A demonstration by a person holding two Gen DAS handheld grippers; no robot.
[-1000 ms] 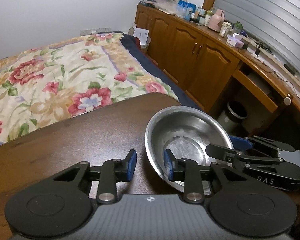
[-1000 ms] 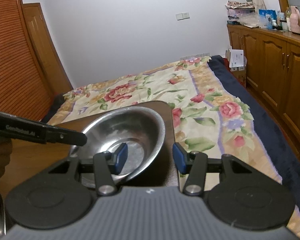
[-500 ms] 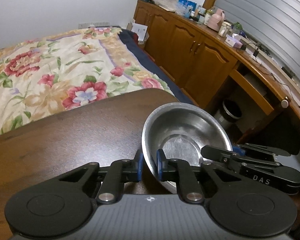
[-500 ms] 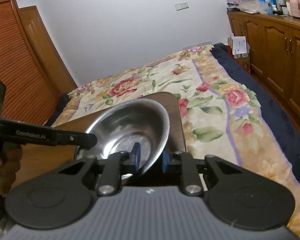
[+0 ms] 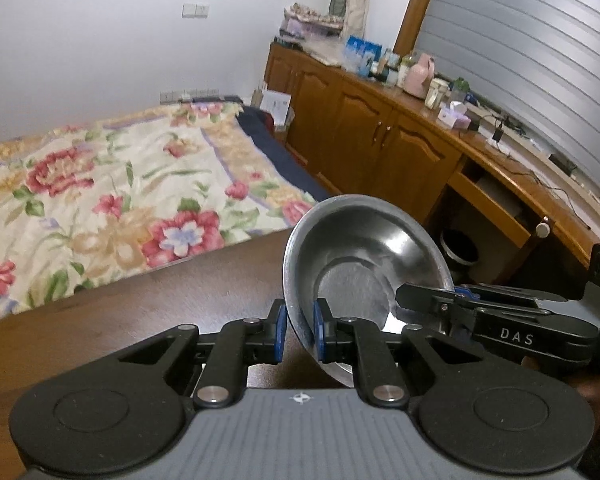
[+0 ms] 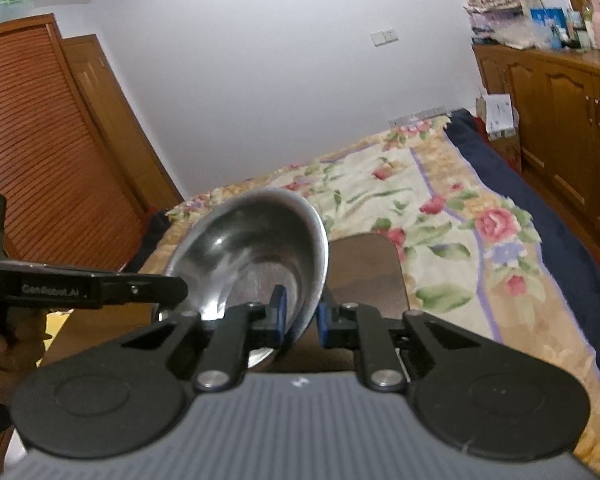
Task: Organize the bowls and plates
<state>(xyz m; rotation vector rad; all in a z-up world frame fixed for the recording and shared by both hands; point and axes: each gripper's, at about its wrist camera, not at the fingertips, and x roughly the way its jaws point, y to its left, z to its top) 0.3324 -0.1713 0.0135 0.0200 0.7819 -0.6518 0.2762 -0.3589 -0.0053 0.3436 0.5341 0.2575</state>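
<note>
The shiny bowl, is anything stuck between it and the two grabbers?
No, nothing visible is. The left gripper pinches the metal bowl right on its rim, one blue pad inside and one outside. The right gripper pinches the opposite rim the same way. Both hold the bowl tilted above the wooden table.

Bowl (image 5: 364, 256): brushed metal, glossy, with bright reflections. Table (image 5: 140, 304): dark, smooth wood with a dull sheen. Bedspread (image 5: 120, 184): matt floral cloth. Cabinets (image 5: 372, 140): varnished, glossy wood. Gripper fingers (image 5: 320, 330): matt black plastic, blue pads.
</note>
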